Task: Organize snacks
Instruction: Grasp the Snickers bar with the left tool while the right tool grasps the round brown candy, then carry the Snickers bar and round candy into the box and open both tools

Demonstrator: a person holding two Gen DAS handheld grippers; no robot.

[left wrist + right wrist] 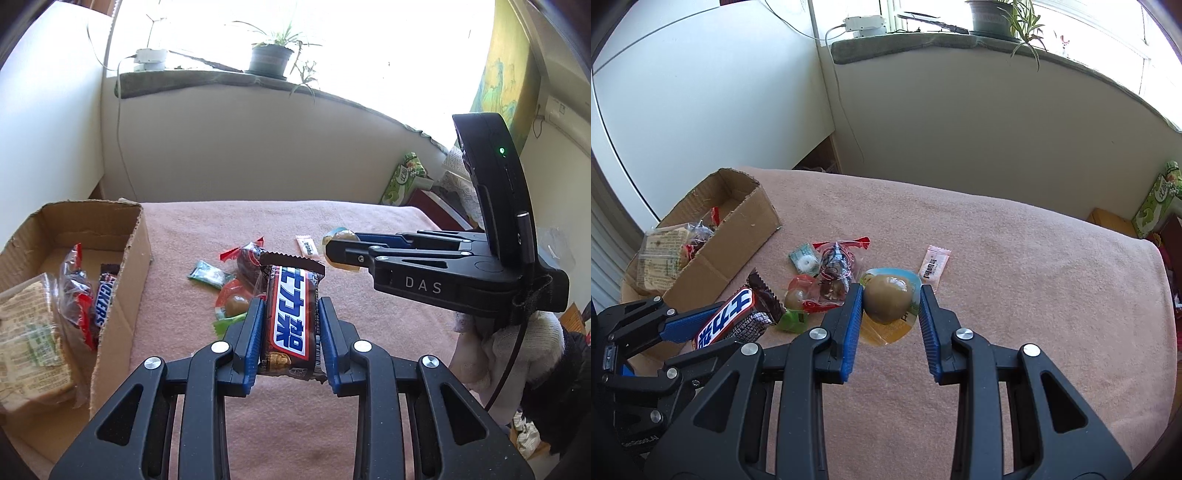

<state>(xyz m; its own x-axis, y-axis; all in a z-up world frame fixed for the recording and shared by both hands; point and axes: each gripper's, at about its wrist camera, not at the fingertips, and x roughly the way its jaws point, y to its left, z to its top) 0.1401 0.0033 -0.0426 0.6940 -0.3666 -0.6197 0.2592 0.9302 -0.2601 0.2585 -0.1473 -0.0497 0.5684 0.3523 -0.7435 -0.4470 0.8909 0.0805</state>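
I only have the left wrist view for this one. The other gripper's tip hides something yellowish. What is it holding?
Observer: The right wrist view shows the right gripper closed on a brown, egg-shaped snack in a clear pack with yellow backing.
Operator: Is the pale sachet beyond it caught in that grip?
Observer: No. It lies flat on the pink cloth, just past the gripper and apart from it.
Operator: And the green wrapper by the pile, what's inside?
Observer: A white ring-shaped candy shows through it.
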